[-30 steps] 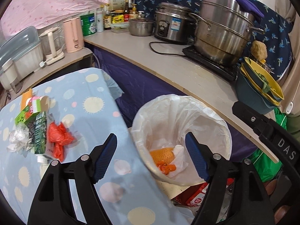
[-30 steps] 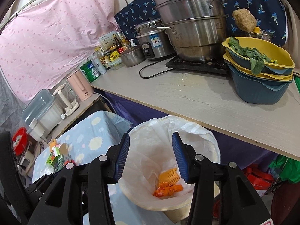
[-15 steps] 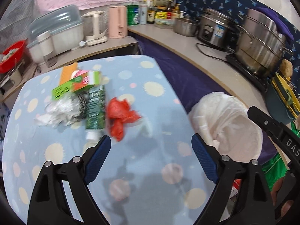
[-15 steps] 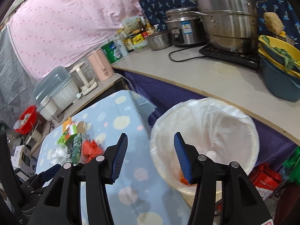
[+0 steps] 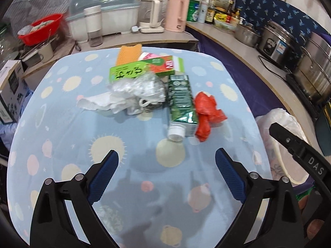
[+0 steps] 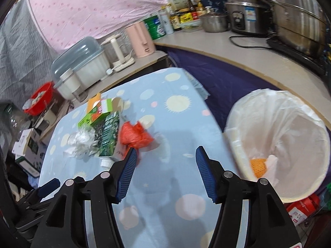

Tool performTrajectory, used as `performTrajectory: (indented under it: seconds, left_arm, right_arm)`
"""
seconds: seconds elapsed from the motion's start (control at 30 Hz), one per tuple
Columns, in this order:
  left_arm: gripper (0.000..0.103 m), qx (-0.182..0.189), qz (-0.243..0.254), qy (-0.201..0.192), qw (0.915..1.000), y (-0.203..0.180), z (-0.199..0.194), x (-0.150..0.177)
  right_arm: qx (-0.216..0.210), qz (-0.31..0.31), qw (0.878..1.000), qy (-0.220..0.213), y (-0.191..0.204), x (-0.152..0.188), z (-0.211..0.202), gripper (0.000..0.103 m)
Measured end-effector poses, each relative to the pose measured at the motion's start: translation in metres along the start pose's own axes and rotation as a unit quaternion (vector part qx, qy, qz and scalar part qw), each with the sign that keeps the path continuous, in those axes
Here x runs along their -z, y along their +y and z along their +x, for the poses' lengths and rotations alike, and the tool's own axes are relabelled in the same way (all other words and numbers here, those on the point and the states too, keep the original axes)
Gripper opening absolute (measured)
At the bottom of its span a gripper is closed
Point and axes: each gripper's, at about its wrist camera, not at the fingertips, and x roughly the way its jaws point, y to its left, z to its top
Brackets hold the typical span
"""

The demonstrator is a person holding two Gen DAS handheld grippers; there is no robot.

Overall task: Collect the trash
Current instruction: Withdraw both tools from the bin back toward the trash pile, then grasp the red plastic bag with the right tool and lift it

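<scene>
From the left wrist, the left gripper (image 5: 166, 161) is hanging empty, jaws just widening, short of the trash pile (image 5: 153, 88) on the counter (image 5: 62, 124). From the right wrist, the right gripper (image 6: 166, 158) is opening, empty, beside the red bag (image 6: 134, 135); the lined bin (image 6: 289, 140) is sitting right.

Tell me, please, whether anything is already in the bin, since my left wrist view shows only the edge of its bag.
Observer: Yes. The right wrist view looks into the lined bin: an orange mesh piece and some white paper lie at the bottom.
Operator: Is the right gripper carrying anything?
Observer: No. The right gripper is open, its jaws have just been opening, and nothing is between them.
Operator: What is it aimed at?
Observer: Bare tablecloth between the bin and the red plastic bag, which shows just past its left finger.
</scene>
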Motion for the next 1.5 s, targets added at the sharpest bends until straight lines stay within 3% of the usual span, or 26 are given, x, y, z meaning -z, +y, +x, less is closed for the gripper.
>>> performTrajectory:
  seconds: [0.33,0.8,0.9,1.03,1.5]
  left_arm:
    - [0.091,-0.001,-0.036,0.017,0.9992,0.036,0.020,-0.004]
    - [0.091,-0.015,-0.053,0.039,0.9977,0.055,0.055,-0.015]
    - [0.091,-0.017,-0.050,0.040,0.9978,0.053,0.059,-0.017]
    - [0.091,-0.017,-0.047,0.043,0.9979,0.048,0.064,-0.020]
    - [0.091,-0.001,-0.013,0.039,0.9992,0.006,0.067,-0.026]
  right_arm:
    - [0.003,-0.043,0.999,0.029,0.040,-0.011,0.064,0.058]
    - [0.012,-0.067,0.995,0.070,0.053,-0.016,0.129,0.058]
    - [0.011,-0.069,0.994,0.084,0.051,-0.015,0.139,0.033]
    - [0.010,-0.068,0.994,0.082,0.046,-0.011,0.133,0.027]
    - [0.023,-0.008,0.998,0.057,-0.012,0.009,0.063,0.027]
